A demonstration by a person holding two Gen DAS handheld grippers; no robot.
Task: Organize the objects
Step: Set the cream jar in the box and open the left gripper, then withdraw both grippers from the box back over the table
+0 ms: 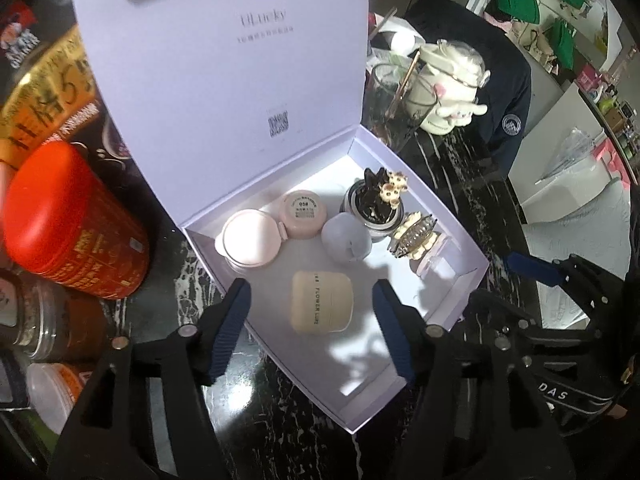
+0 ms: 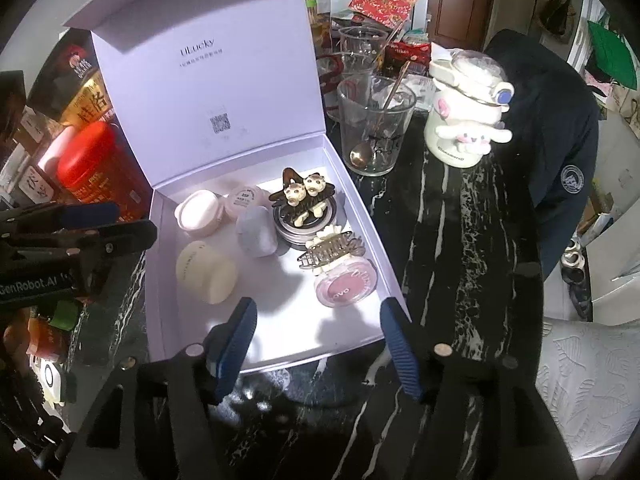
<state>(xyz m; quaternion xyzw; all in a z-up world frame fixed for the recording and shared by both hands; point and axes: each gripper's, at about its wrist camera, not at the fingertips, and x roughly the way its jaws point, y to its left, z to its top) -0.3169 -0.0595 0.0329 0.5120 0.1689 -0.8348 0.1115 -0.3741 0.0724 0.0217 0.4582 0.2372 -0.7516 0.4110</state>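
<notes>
An open white box [image 1: 472, 276] [image 2: 160, 320] with its lid standing up lies on a dark marble table. Inside it are a cream jar [image 1: 322, 302] [image 2: 206, 266], a pink compact [image 1: 248, 238] [image 2: 199, 208], a pink pot [image 1: 303, 214] [image 2: 244, 196], a grey sponge [image 1: 346, 238] [image 2: 256, 230], a round tin with a bear hair clip [image 1: 376, 200] [image 2: 306, 200], and a claw clip on a blush pot [image 1: 416, 240] [image 2: 340, 270]. My left gripper [image 1: 312, 332] is open and empty, above the cream jar. My right gripper [image 2: 320, 344] is open and empty at the box's near edge.
A red tin [image 1: 72, 220] [image 2: 100, 164] and jars [image 1: 44, 320] stand left of the box. A glass with a spoon [image 2: 374, 128] and a white character jar [image 2: 468, 116] [image 1: 448, 88] stand to its right. A dark jacket [image 2: 560, 152] hangs behind the table.
</notes>
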